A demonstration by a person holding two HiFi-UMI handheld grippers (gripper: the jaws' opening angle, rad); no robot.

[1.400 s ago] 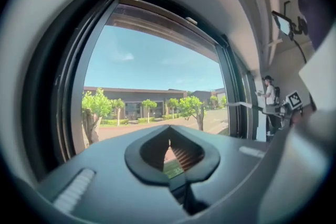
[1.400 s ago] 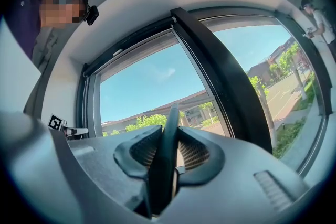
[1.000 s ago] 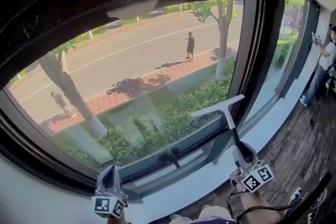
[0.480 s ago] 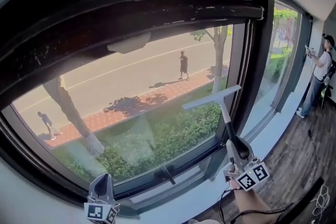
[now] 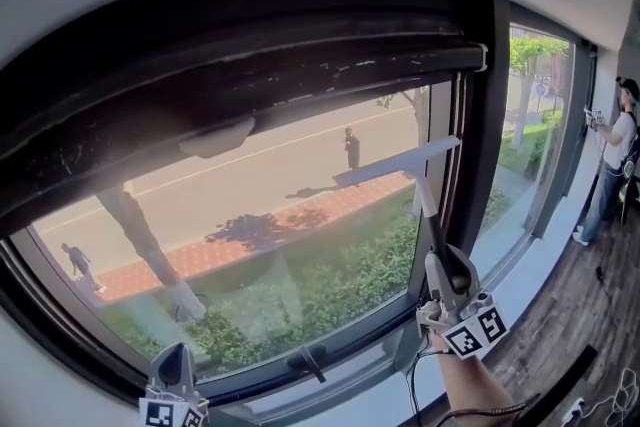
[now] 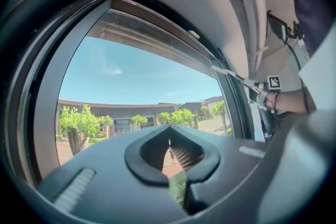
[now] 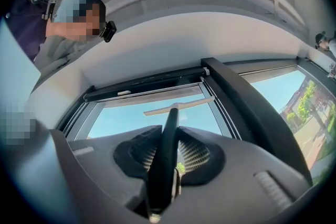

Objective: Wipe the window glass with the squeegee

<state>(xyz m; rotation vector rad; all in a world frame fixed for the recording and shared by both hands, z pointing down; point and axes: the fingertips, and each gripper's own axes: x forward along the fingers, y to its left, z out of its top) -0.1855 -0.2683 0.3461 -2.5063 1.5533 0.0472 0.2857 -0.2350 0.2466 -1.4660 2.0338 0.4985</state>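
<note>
The squeegee [image 5: 400, 163] is held up in front of the window glass [image 5: 270, 225], in the right half of the head view. Its pale blade lies nearly level, the right end slightly higher, across the upper right part of the pane, close to the dark vertical mullion [image 5: 482, 115]. Contact between blade and glass cannot be confirmed. The dark handle runs down and right from the blade into the right tool [image 5: 447, 265].

In the right gripper view, the right tool [image 7: 164, 162] is clamped on the squeegee [image 7: 167, 134] handle, which stands upright between the two ribbed pads.

The left tool [image 5: 175, 367] sits low at the lower left of the head view, below the pane and well apart from the squeegee. In the left gripper view, the left tool [image 6: 170, 157] has its jaws drawn to a narrow slit with nothing between them.

The dark window frame [image 5: 250, 65] surrounds the pane. A window handle [image 5: 310, 362] sits on the bottom rail. A person [image 5: 612, 155] stands at the far right edge of the head view.
</note>
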